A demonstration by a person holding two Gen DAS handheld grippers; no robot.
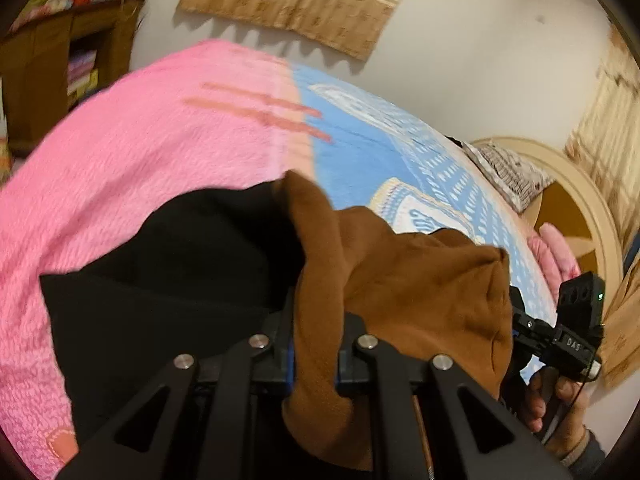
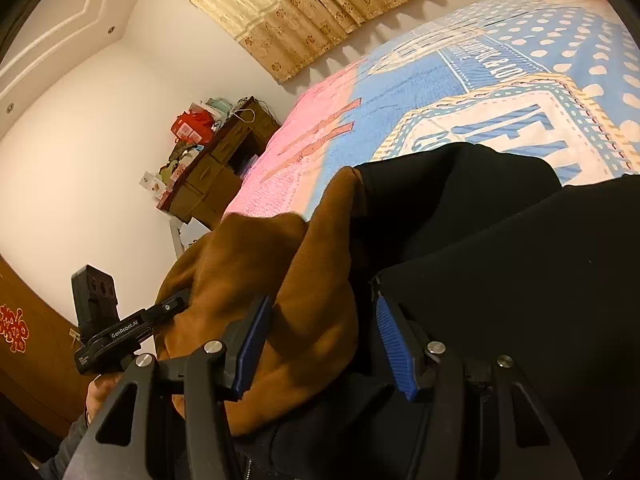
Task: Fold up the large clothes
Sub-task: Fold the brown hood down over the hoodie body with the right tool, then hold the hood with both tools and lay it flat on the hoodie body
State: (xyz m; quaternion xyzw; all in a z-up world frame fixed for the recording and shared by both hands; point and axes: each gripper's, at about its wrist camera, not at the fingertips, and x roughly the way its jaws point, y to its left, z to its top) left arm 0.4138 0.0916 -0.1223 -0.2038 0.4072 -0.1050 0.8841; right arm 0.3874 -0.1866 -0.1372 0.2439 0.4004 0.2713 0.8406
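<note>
My left gripper [image 1: 314, 354] has its pad faces buried under the brown lining [image 1: 400, 280], so I cannot see the contact. The black garment [image 1: 168, 272] runs off the bottom of both views (its full shape is lost). It covers the near edge of the bed [image 1: 140, 140]. My right gripper [image 2: 320, 344] has fabric between its fingers; whether they touch it is unclear.

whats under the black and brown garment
The garment lies over the pink and blue bedspread, which shows all around it. The left tool pinches its brown lining. What is directly beneath the cloth is covered.
</note>
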